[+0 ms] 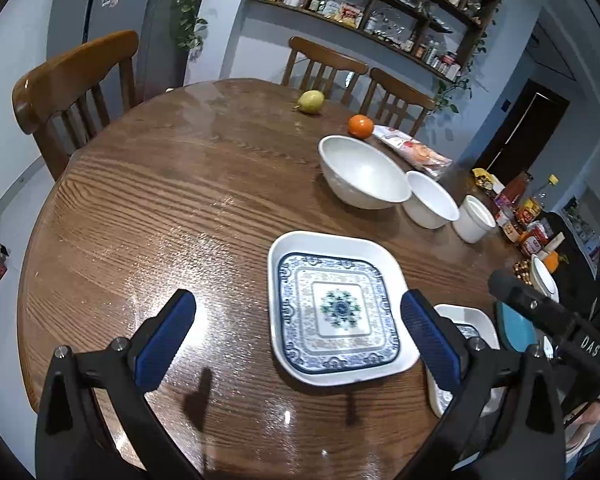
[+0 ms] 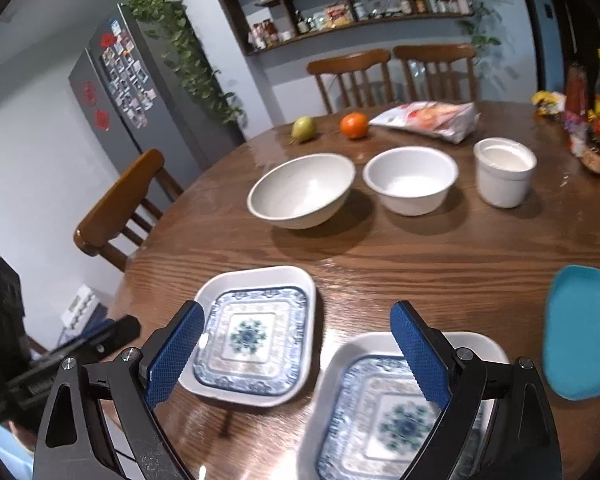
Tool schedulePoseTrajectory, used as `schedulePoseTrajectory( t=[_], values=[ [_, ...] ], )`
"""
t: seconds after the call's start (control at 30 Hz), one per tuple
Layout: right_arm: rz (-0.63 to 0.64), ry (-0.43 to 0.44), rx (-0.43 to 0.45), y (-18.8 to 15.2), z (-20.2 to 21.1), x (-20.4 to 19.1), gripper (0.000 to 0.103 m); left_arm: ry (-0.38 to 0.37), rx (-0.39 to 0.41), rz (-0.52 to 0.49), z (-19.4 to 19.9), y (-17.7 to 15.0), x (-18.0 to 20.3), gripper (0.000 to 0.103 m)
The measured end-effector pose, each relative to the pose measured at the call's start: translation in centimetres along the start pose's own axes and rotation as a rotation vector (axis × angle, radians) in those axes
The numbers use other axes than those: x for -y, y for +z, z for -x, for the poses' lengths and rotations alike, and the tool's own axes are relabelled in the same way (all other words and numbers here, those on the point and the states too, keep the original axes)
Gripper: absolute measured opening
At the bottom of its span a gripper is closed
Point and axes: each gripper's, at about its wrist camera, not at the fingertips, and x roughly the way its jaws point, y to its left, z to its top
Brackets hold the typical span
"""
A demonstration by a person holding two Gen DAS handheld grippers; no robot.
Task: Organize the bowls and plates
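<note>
1. the left gripper (image 1: pixel 298 334) hangs over the round brown wooden table (image 1: pixel 160 208) with its blue-padded jaws spread wide and nothing between them; its right finger (image 1: pixel 430 344) sits just beside the right edge of a square white plate with a blue floral pattern (image 1: pixel 336 308).
2. the right gripper (image 2: pixel 296 350) is also wide apart and empty, above the gap between that plate (image 2: pixel 256 338) and a second square white patterned plate (image 2: pixel 388 412), which lies nearest the camera and looks blurred.
3. a turquoise plate (image 2: pixel 580 332) lies at the right edge of the table, apart from the patterned pair.
4. farther back, three white vessels stand in a row: a large white bowl (image 2: pixel 302 190), a smaller white bowl (image 2: pixel 410 180) just beside it, and a straight-sided white cup (image 2: pixel 504 170) a little apart.
5. behind them lie a green pear (image 2: pixel 303 128), an orange (image 2: pixel 354 125) and a crinkled snack bag (image 2: pixel 428 118).
6. wooden chairs (image 1: pixel 68 92) ring the table.
</note>
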Motion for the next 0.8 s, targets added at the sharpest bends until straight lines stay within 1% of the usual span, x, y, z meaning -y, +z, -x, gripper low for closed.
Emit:
schedulePoseTrajectory(
  t=[0.1, 0.17, 0.3, 0.43, 0.5, 0.53, 0.6, 0.7, 0.73, 0.8],
  values=[
    [-0.021, 0.046, -0.045, 0.3, -1.9, -0.1, 0.094, 0.026, -0.001, 0.036, -0.7, 0.1, -0.9, 0.102],
    [-0.032, 0.058, -0.077, 0.4, -3.0, 0.0, 0.094, 0.032, -0.003, 0.052, -1.2, 0.1, -1.3, 0.102],
    [-0.059, 0.084, -0.141, 0.4, -5.5, 0.4, 0.094, 0.013, -0.021, 0.074, -2.1, 0.0, -1.9, 0.101],
    [-0.067, 0.102, -0.173, 0.4, -6.9, 0.6, 0.093, -0.004, -0.052, 0.093, -2.9, -0.1, -2.2, 0.099],
    [-0.061, 0.096, -0.184, 0.4, -7.4, 0.5, 0.085, -0.009, -0.070, 0.102, -3.4, -0.1, -2.4, 0.097],
    [-0.057, 0.092, -0.193, 0.4, -7.7, 0.5, 0.083, -0.013, -0.077, 0.108, -3.6, -0.2, -2.4, 0.096],
    [-0.059, 0.089, -0.212, 0.2, -8.4, 0.5, 0.075, -0.016, -0.086, 0.108, -3.8, -0.2, -2.3, 0.095],
    [-0.061, 0.079, -0.230, 0.1, -9.0, 0.5, 0.069, -0.017, -0.098, 0.104, -4.0, -0.2, -2.2, 0.089],
    [-0.063, 0.081, -0.233, 0.0, -9.2, 0.6, 0.068, -0.015, -0.102, 0.101, -4.1, -0.2, -2.3, 0.086],
    [-0.068, 0.089, -0.240, -0.1, -9.4, 0.7, 0.065, -0.013, -0.107, 0.099, -4.3, -0.1, -2.3, 0.085]
  ],
)
